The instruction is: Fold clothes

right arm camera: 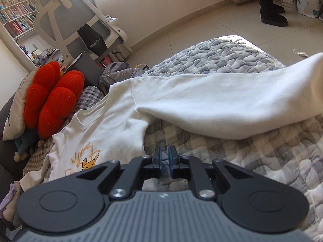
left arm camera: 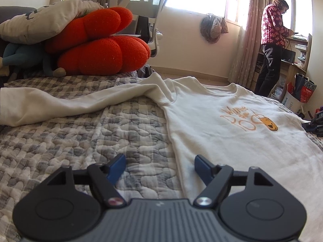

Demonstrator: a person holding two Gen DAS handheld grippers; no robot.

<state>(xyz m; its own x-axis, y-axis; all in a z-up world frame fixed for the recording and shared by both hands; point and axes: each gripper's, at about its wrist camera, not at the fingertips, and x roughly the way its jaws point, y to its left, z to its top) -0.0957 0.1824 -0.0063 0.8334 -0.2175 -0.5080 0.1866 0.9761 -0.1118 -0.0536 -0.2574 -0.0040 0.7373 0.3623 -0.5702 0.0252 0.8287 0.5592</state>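
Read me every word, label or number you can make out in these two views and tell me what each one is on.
"Winnie the Pooh", orange script, on the white sweatshirt.
"MERRY", partly legible, on the red gift bag.
Blue print on the white paper bag: too blurred to read.
Lettering on the grey pillow: too blurred.
Book spines on the bookshelf: too small.

- Bed covered by a grey-and-white checked quilt [left arm camera: 125, 121].
- White sweatshirt [left arm camera: 232, 121] spread flat on it, sleeves out.
- Red knotted cushion [left arm camera: 101, 46] near the far edge.

white sweatshirt [left arm camera: 232, 121], grey checked quilt [left arm camera: 101, 125], red cushion [left arm camera: 101, 40]
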